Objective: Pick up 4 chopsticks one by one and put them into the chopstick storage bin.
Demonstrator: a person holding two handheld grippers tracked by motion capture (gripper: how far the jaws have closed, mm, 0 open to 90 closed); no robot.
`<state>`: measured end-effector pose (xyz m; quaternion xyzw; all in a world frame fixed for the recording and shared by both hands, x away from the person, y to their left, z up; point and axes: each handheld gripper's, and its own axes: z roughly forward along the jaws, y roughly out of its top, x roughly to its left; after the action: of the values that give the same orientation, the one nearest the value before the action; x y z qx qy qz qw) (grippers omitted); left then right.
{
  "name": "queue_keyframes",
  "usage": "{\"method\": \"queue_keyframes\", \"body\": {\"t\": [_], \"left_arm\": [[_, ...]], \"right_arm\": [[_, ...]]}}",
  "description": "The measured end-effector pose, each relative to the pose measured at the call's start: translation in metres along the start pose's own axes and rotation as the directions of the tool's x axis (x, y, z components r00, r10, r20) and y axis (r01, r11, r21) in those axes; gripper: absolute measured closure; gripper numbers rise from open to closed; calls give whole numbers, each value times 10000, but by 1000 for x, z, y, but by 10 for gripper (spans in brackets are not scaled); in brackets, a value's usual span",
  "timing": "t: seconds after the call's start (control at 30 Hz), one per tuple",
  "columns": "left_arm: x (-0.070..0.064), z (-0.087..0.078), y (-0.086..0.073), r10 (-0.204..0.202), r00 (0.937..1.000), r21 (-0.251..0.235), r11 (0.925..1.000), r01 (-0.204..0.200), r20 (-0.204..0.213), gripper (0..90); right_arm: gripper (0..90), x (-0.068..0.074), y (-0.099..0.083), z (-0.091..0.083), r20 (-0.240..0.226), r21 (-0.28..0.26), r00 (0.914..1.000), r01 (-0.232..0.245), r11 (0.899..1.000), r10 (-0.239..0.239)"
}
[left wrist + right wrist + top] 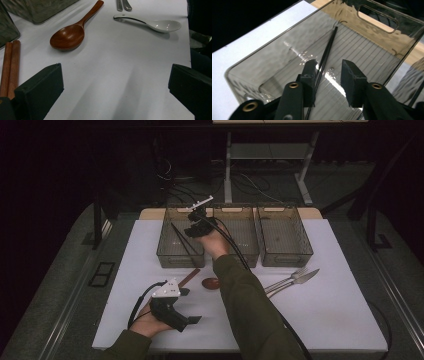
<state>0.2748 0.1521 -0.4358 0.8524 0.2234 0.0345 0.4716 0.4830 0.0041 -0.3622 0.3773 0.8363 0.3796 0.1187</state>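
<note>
A pair of black chopsticks [328, 50] lies on the floor of the left grey bin [170, 251]. My right gripper [328, 66] hovers open just above them, with nothing between its jaws; the high view has it [196, 229] over that bin's right side. On the white mat, my left gripper [189, 306] rests open near the front left. In the left gripper view its jaws stand wide apart around bare mat [116, 82]. Ahead of them lie a wooden spoon [67, 36], a white ceramic spoon [155, 23] and wooden chopsticks [10, 67].
Two more grey bins, the middle one [245, 232] and the right one [284, 234], stand in the same row at the back. A fork and a knife [292, 279] lie right of the forearm. The wooden spoon [211, 283] sits just in front of the bins.
</note>
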Motion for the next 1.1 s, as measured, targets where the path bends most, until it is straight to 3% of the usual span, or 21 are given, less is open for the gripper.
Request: {"method": "queue_keyframes", "body": {"t": [0.23, 0.5, 0.9, 1.1], "left_arm": [[-1, 1, 0, -33, 10000, 5, 10000, 33, 7, 0], [0, 0, 0, 91, 10000, 69, 9999, -91, -4, 0], [-1, 0, 0, 27, 10000, 1, 10000, -27, -42, 0], [-1, 0, 0, -38, 10000, -18, 10000, 38, -73, 0]], "right_arm": [[521, -6, -3, -11, 34, -93, 9998, -213, 9997, 213], [460, -15, -14, -24, -171, -165, 9994, -312, 9994, 309], [376, -20, -37, -51, -427, -469, 9991, 61, 9989, -81], [269, -23, -50, -70, -782, -708, 9969, 58, 9975, -113]]}}
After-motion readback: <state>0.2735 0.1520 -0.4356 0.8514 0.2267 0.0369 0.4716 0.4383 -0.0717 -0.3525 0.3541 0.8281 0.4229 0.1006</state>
